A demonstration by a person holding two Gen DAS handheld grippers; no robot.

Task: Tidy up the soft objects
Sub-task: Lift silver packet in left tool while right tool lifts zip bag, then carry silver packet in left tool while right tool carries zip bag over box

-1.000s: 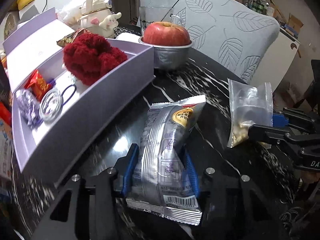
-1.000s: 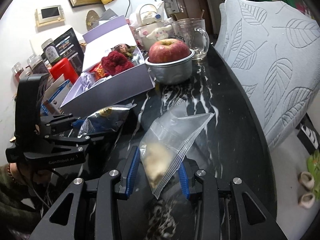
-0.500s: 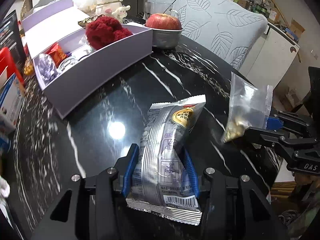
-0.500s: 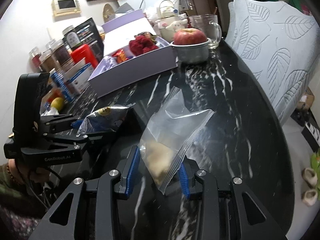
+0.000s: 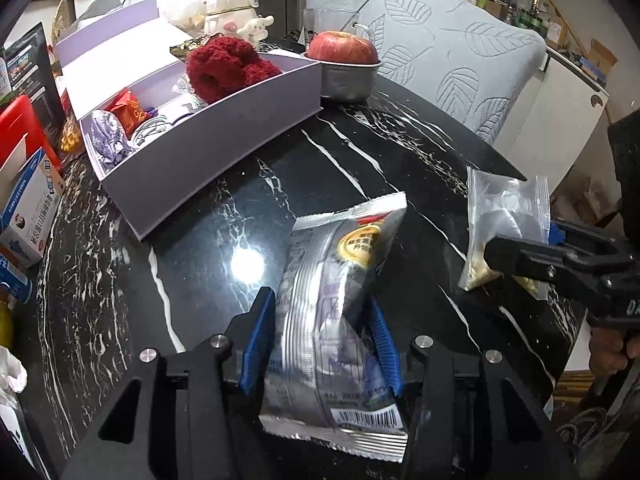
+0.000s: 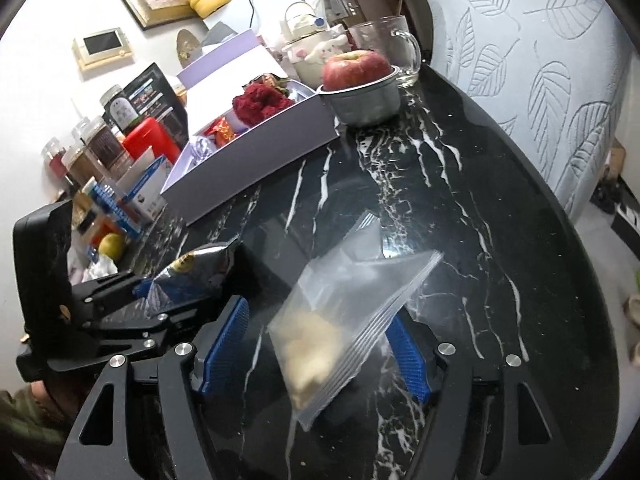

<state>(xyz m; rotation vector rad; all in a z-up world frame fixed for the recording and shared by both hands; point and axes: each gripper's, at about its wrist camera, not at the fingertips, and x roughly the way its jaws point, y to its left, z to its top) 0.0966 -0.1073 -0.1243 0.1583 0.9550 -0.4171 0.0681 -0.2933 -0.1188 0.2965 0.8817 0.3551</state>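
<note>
1. Across both wrist views a black marble table with white veins [image 5: 360,168] is spread, and every other thing is borne by it
2. Against the table's far edge a pale grey cushion embossed with leaves [image 5: 460,60] is seen, upright
3. Toward the far left a lilac cardboard box with its lid raised [image 5: 208,140] is set; a dark red woolly bundle [image 5: 224,66] is piled in its far end, and small wrapped sweets and a coiled cable are lodged nearer the front
4. Just beside the box's far corner a grey metal bowl [image 5: 352,80] is placed, with a red apple [image 5: 344,46] seated in it
5. At the near edge the left gripper [image 5: 320,328] is shown with its blue pads pressed on both sides of a silver foil snack packet with a barcode [image 5: 332,320], which is gripped upright above the table; its jaws are easing apart slightly
6. To the right, the right gripper [image 6: 316,344] is seen with its jaws opening, both blue pads standing clear of a clear zip bag holding pale crumbly pieces [image 6: 340,320], which lies tilted between them
</note>
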